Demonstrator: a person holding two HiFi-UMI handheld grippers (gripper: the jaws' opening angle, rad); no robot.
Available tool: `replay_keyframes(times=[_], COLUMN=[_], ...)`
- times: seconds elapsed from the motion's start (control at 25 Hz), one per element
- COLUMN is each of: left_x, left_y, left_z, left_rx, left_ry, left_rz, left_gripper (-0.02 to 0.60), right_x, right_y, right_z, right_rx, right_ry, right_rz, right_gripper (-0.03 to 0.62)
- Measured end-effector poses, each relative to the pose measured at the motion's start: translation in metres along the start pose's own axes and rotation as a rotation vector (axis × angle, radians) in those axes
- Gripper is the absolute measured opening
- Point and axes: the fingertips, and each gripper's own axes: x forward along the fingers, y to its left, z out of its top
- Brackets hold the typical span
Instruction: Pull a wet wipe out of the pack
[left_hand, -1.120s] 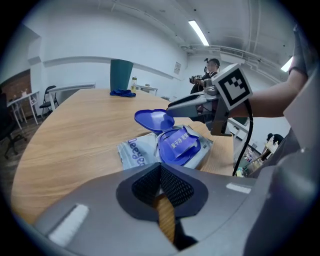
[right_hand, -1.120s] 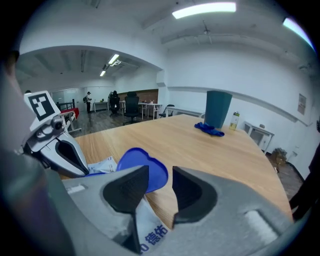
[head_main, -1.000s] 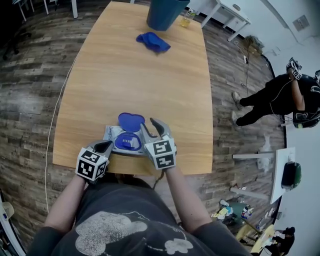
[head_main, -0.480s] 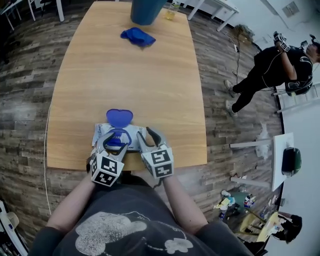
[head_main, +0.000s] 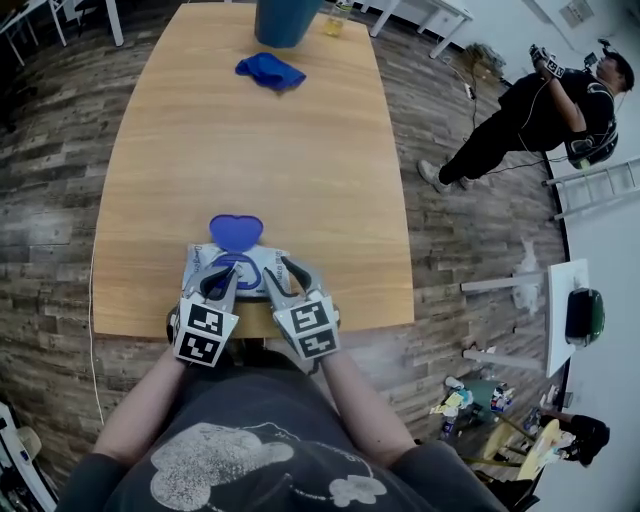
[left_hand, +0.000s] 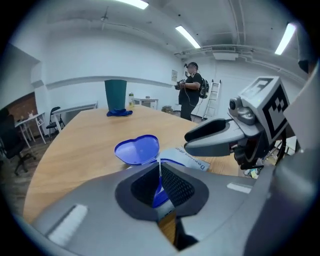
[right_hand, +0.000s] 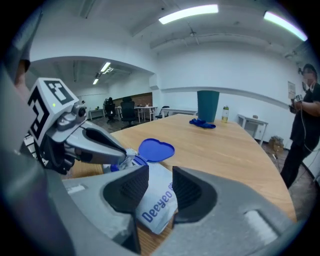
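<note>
Two tools: left tool (left_hand: 159, 174) just closed onto wet wipe (right_hand: 129, 154), right tool (right_hand: 159, 184) pinching pack (head_main: 260, 262).

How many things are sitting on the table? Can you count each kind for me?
Wet wipe pack, blue heart-shaped lid open: 1
Blue cloth: 1
Teal bin: 1
Bottle: 1
Total: 4
</note>
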Motion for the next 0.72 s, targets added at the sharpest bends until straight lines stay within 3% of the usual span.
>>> replay_keyframes(times=[0.16,0.36,0.6,0.72], left_x=[-0.019,-0.020,-0.016,-0.016], left_y=[0.026,0.047,0.052,0.051], left_z=[0.001,-0.018,-0.028,-0.029], left_rx=[-0.076,-0.147,-0.117,-0.109], left_ry=[-0.037,0.012,0.032,0.029], left_rz=[0.082,0.115,0.098,0.074], left_gripper=[0.026,0.028,0.029,0.029], right_x=[0.006,0.025,0.053,0.062], right_y=[0.028,0.062,0.082,0.080], right_z=[0.002,-0.004,-0.006,-0.014], right_rx=[-0.122,-0.208,-0.275,-0.301], right_ry=[0.039,0.158,0.257,0.317], right_rz=[0.082,0.205,0.226,0.181], right_gripper=[0.132,0.107,0.107,0.086])
